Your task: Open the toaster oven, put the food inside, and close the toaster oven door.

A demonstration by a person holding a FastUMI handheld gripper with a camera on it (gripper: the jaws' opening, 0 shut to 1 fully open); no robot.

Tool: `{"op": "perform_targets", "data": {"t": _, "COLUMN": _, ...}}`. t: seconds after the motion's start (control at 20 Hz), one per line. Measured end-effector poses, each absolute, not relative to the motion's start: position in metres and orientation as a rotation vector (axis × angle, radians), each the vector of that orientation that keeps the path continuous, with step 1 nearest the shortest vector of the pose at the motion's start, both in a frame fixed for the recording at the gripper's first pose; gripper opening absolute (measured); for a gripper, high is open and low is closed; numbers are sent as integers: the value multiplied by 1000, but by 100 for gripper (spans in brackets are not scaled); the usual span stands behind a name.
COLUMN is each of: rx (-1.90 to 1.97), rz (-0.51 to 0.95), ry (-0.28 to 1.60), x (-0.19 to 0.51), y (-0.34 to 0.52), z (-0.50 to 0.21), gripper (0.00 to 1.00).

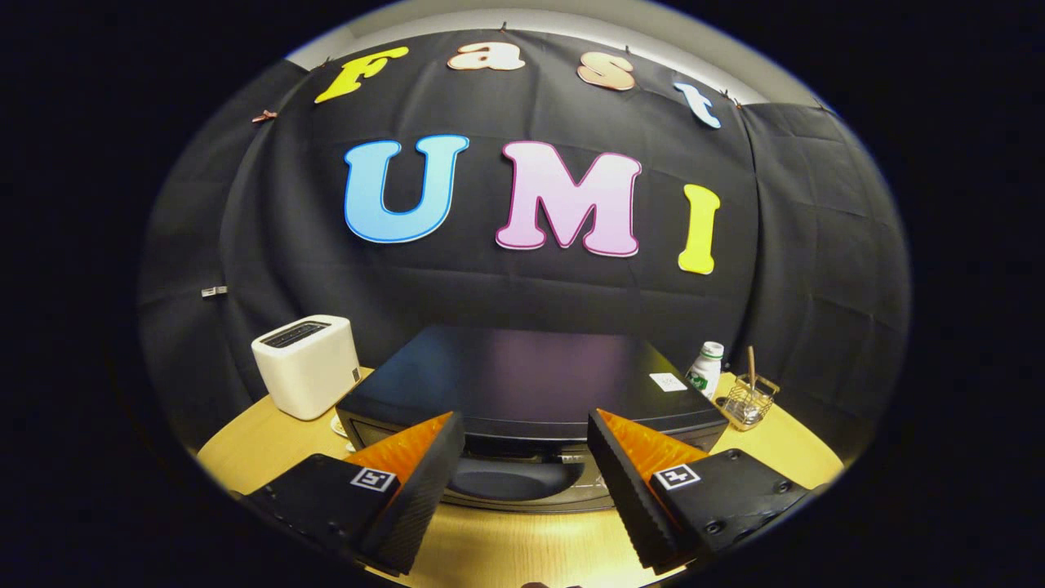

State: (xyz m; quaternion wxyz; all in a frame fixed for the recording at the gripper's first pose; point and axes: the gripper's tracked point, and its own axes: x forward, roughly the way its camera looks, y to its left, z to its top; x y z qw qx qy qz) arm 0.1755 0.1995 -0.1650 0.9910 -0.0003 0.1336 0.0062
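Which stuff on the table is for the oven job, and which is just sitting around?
For the job:
- toaster oven, door closed, just ahead of the claw
- claw, open, holding nothing

Just sitting around:
- white toaster, left of the oven
- white bottle, right of the oven
- wire basket with a stick in it, beside the bottle

We cannot see the toaster oven (531,384) door's lower part behind the 2 spread fingers (424,482) of the gripper (526,441). The bottle (705,369) label is too small to make out.
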Motion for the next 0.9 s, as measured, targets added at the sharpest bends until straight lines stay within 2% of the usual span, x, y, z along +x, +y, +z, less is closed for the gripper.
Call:
{"op": "perform_targets", "data": {"t": 0.4, "rx": 51, "rz": 18, "ry": 345, "x": 176, "y": 202, "z": -188, "gripper": 98}}
{"op": "perform_targets", "data": {"t": 0.9, "rx": 19, "rz": 81, "ry": 409, "x": 105, "y": 201, "z": -209, "gripper": 98}}
